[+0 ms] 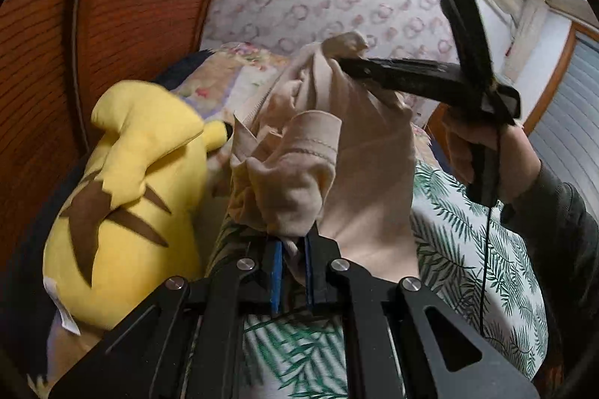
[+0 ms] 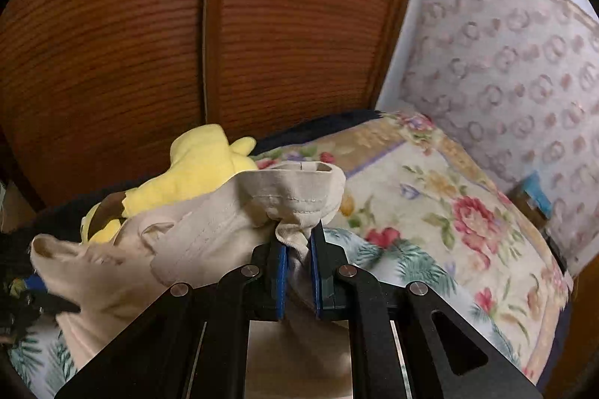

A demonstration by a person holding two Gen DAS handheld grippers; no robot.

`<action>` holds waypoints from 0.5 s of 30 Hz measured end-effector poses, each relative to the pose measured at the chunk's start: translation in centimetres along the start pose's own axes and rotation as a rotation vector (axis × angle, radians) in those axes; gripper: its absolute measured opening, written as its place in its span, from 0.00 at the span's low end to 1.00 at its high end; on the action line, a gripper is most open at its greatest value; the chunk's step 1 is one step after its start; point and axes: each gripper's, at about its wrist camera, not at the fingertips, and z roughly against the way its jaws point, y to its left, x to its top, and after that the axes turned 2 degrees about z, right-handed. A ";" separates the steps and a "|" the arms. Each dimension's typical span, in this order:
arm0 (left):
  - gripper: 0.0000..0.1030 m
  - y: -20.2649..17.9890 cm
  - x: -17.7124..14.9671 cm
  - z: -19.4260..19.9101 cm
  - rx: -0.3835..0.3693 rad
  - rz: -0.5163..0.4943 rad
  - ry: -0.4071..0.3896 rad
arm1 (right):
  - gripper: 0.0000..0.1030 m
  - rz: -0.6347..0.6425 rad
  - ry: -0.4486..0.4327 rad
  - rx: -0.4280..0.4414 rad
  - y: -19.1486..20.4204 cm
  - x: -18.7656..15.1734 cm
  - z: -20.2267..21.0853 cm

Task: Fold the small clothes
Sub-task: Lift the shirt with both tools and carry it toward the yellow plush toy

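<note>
A small beige garment [image 1: 359,155] hangs in the air above the bed, stretched between both grippers. My left gripper [image 1: 292,241] is shut on a bunched hem of it, cloth pinched between the blue pads. In the left wrist view my right gripper [image 1: 346,62] comes in from the right, held by a hand [image 1: 483,151], and is clamped on the garment's upper corner. In the right wrist view my right gripper [image 2: 298,241] is shut on a stitched hem of the beige garment [image 2: 209,230], which trails away to the left.
A yellow plush toy [image 1: 123,189] with brown stripes lies close on the left, also visible as the plush toy [image 2: 202,170]. Below is a palm-leaf sheet [image 1: 468,241] and a floral blanket [image 2: 449,211]. A wooden wardrobe [image 2: 149,43] stands behind.
</note>
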 end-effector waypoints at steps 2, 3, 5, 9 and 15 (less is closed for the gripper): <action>0.10 0.4 -0.6 0.0 0.020 0.019 -0.003 | 0.10 0.003 0.012 0.009 -0.5 0.5 -1.6; 0.10 0.6 -0.8 0.2 0.024 0.027 -0.007 | 0.11 -0.010 0.016 0.019 -0.8 0.8 -2.4; 0.17 1.1 -1.2 0.7 0.030 0.039 -0.015 | 0.12 -0.033 0.013 0.034 -1.5 1.7 -3.6; 0.40 1.5 -1.1 1.7 0.021 0.045 -0.040 | 0.29 -0.111 0.011 0.025 -1.9 2.1 -4.2; 0.54 1.2 0.8 2.9 0.068 -0.030 -0.115 | 0.45 -0.178 -0.022 0.007 -1.5 0.9 -2.6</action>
